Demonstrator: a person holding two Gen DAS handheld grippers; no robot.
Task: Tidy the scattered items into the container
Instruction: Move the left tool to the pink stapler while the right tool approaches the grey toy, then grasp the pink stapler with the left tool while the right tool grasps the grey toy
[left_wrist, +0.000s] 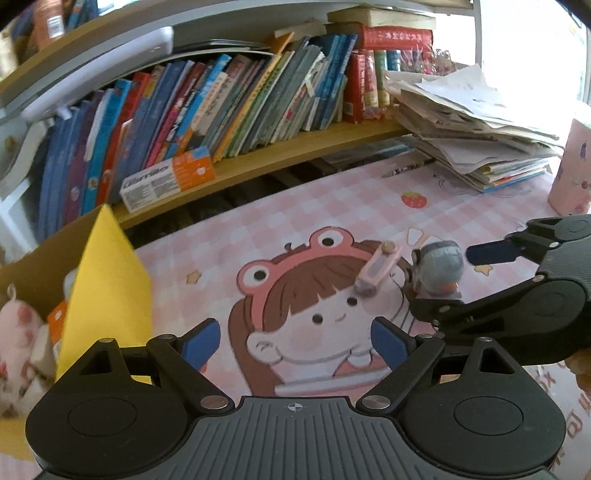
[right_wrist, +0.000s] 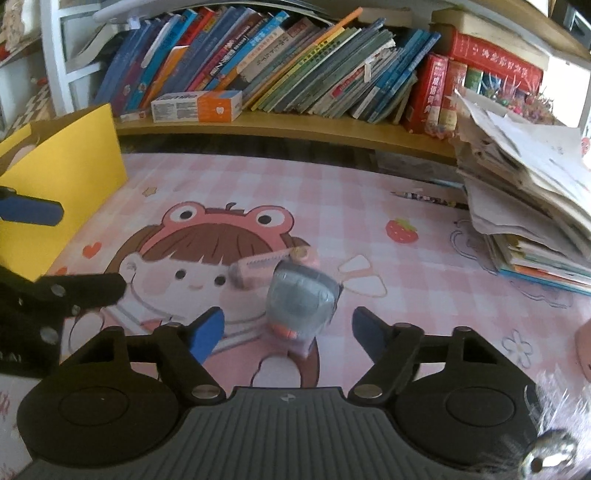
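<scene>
I note the yellow cardboard box (right_wrist: 74, 177) at ten o'clock. The small grey plastic-wrapped figure (right_wrist: 301, 295) stands mid-mat: probably light, slippery, best taken across its body. My right gripper (right_wrist: 288, 332) straddles it unclenched; left gripper (left_wrist: 295, 341) spread, empty.

— How does the feed look from my end? Daylight pours in at the upper right of the left wrist view; the window (left_wrist: 532, 48) is blown out white, washing the paper stack (left_wrist: 476, 110).

— And sharpness?

— I see soft motion blur in both views: the grey toy (right_wrist: 301, 299) smears, book spines (right_wrist: 280, 62) are legible only centrally. Fisheye bends the shelf (left_wrist: 295, 151) into an arc, and corners darken. Shadows on the pink mat (right_wrist: 332, 192) are faint, colours slightly hazy.
</scene>
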